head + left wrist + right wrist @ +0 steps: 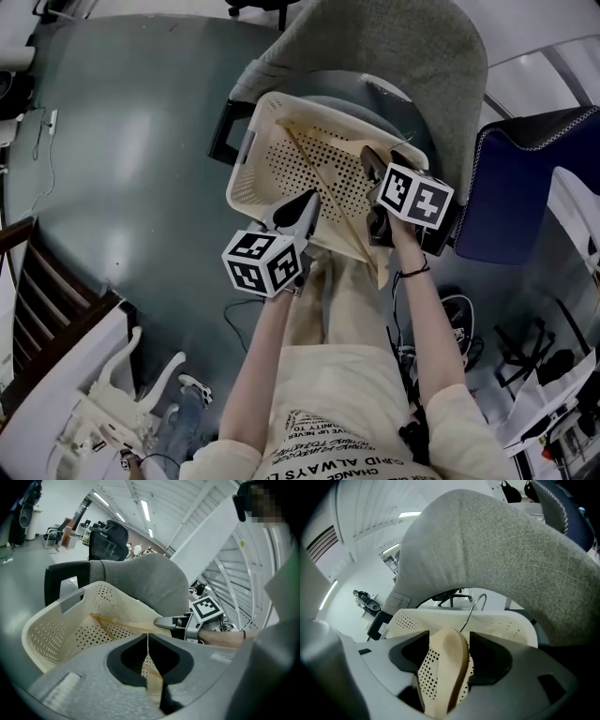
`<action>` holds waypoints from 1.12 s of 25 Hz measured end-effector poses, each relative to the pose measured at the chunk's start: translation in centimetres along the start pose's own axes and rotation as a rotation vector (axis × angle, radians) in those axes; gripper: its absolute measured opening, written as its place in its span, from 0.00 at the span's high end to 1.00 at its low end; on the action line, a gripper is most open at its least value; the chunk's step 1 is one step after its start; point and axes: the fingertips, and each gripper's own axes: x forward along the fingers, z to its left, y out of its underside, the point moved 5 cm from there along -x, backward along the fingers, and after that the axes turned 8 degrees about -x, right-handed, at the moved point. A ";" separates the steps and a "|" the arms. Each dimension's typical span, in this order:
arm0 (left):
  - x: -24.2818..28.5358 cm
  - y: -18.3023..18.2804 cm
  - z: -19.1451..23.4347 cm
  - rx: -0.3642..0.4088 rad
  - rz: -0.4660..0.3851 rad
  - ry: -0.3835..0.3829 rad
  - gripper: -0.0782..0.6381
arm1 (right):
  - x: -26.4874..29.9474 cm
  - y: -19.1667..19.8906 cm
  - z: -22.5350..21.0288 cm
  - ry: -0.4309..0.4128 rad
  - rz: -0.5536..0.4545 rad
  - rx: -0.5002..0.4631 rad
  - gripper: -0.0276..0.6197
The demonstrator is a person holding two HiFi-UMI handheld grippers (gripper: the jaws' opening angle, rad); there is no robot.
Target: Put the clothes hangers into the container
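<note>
Over the basket (246, 173), left fingers (126, 656) pinch the hanger (454, 653); right fingers (410, 653) gape loosely around it

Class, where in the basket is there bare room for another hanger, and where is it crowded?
Bare floor lies between the basket's left wall and the hanger. Crowded: the near right side, where the left tool and right tool meet the hanger.

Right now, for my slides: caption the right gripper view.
Open right gripper straddles a wooden hanger over the perforated basket.
</note>
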 end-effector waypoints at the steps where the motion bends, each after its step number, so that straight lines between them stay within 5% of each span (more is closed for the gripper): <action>1: -0.1 0.0 0.0 0.004 0.000 -0.002 0.86 | 0.0 0.0 0.0 0.001 -0.002 0.004 0.57; 15: -1.1 -1.1 -1.0 0.035 -0.030 0.019 0.86 | -1.5 0.4 0.3 0.106 -0.036 0.009 0.60; 19: -1.4 -1.4 -1.7 0.039 -0.038 0.033 0.86 | -2.5 0.0 0.6 0.182 -0.077 -0.095 0.63; 24: -2.0 -1.3 -2.6 0.043 -0.052 0.048 0.85 | -4.3 0.1 0.9 0.205 -0.093 -0.189 0.84; 28: -2.6 -2.0 -3.5 0.056 -0.076 0.071 0.85 | -5.9 -0.3 1.6 0.165 -0.122 -0.236 0.91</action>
